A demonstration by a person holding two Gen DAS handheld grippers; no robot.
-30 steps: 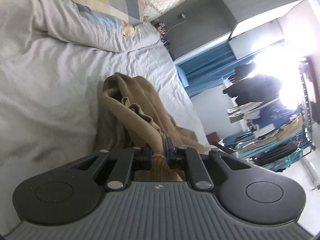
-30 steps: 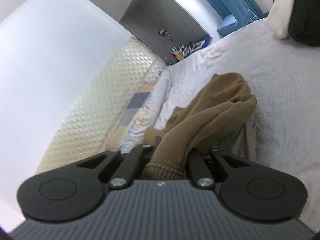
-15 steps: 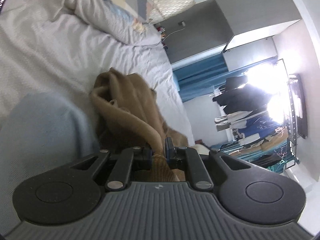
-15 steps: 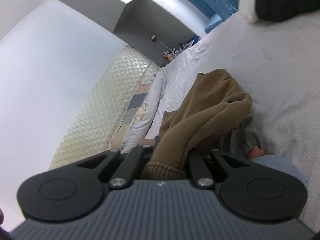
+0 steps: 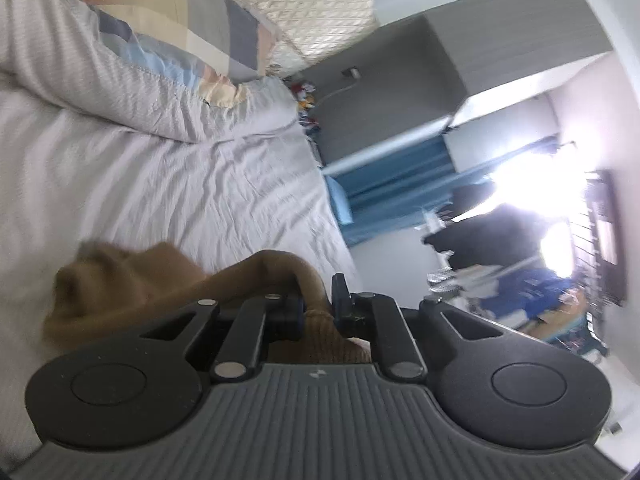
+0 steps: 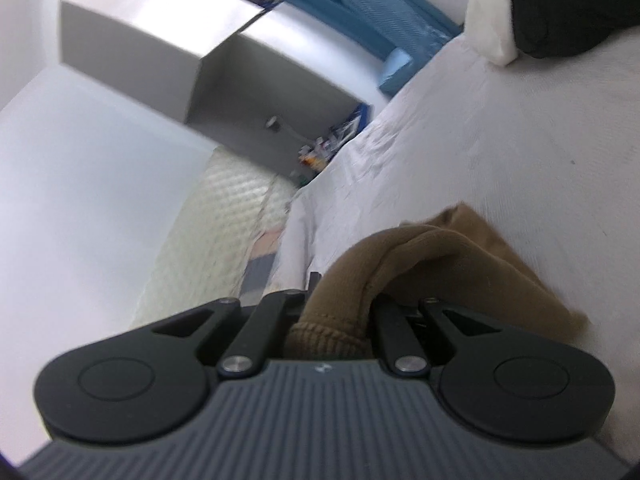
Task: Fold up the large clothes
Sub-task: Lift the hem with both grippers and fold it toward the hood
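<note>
I hold a brown knitted garment (image 5: pixel 168 280) in both grippers, over a bed covered in a pale, wrinkled sheet (image 5: pixel 180 184). My left gripper (image 5: pixel 316 308) is nearly closed, its jaws pinching a ribbed hem or cuff. My right gripper (image 6: pixel 336 304) is clamped fully shut on another ribbed edge of the same garment (image 6: pixel 440 256).

From each gripper the cloth runs forward and away, then sags in a soft bunched heap onto the sheet just ahead. In the left wrist view the bulk lies to the near left; in the right wrist view it trails to the right. I judge the span between my two grips to be the garment's long axis, so spreading it flat turns on drawing my hands apart; neither hand looks nearer to the heap.

The knit is thick and matte. A patchwork pillow (image 5: pixel 168 40) and a quilted cream headboard (image 5: pixel 304 8) lie at the far end.
</note>
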